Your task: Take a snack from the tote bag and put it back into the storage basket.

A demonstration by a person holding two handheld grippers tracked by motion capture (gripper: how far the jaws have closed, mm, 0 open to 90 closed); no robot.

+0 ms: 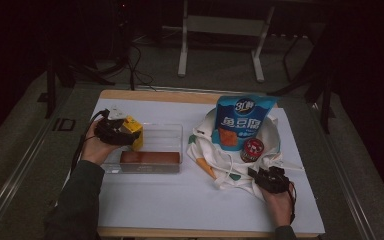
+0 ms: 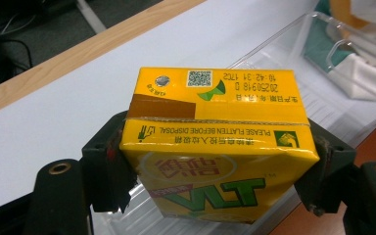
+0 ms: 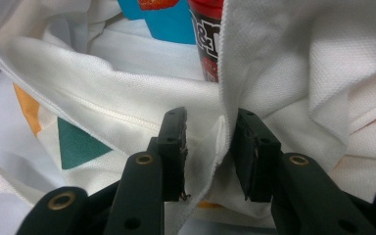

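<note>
The left tongs [image 2: 220,181] pinched a yellow cardboard drink carton [image 2: 215,142] by its two sides, holding it over the left end of a clear plastic rectangular tray [image 1: 172,134] on the white-covered desk [image 1: 180,200]. A flat brown block [image 1: 150,158] lay along the tray's near wall. The right tongs [image 3: 210,147] stood partly spread around a fold of a white cloth tote bag [image 3: 284,73] with orange and green patches; whether the pads pressed the fabric was hard to judge. On the bag stood a blue snack pouch [image 1: 240,122] and a red-lidded round tin [image 1: 252,149].
</note>
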